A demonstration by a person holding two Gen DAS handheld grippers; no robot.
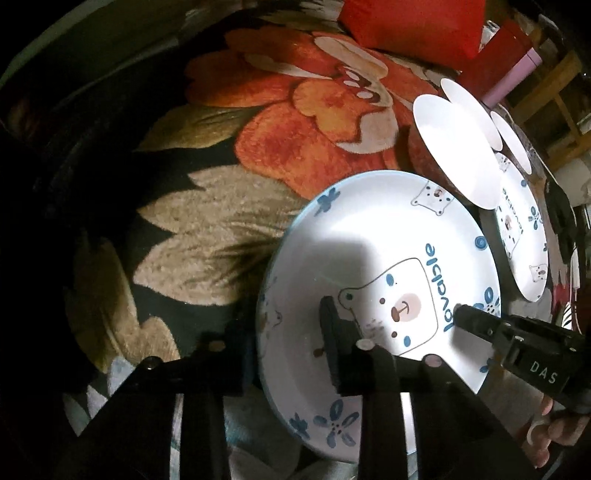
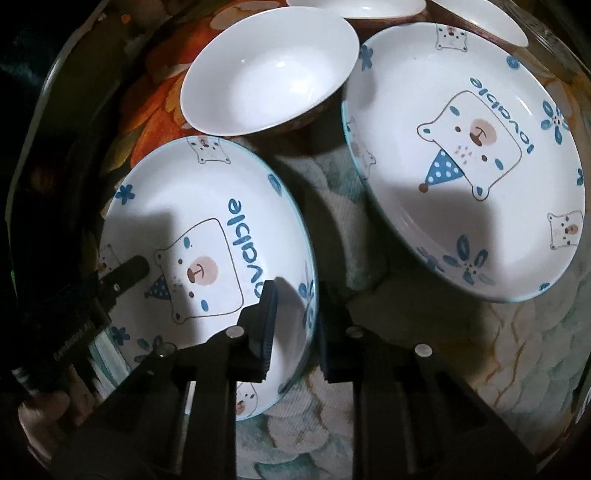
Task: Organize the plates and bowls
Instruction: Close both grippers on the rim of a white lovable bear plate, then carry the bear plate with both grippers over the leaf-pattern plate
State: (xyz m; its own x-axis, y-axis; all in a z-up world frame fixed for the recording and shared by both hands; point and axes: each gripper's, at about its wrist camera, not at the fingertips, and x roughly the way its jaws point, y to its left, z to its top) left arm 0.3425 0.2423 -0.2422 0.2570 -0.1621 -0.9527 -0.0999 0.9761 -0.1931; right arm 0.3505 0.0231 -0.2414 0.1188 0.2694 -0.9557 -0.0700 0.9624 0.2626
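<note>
Both of your tools are clamped on the same bear plate, one on each side of its rim. Your left tool has one finger lying inside the dish and the other outside the rim, mostly hidden. Your right tool straddles the opposite edge the same way, pads closed on the rim. Gripping at two opposite points looks chosen to keep a wide, shallow plate level when it lifts.

That plate sits on a flowered cloth; whether it has left the cloth yet you cannot tell. The likely goal is stacking it with the second bear plate, which lies just beside it.

Your right view shows that second plate whole, plus a white bowl behind the two, close to the held plate's far rim. Your left view shows it only as a sliver behind white bowls, but adds red items beyond.
</note>
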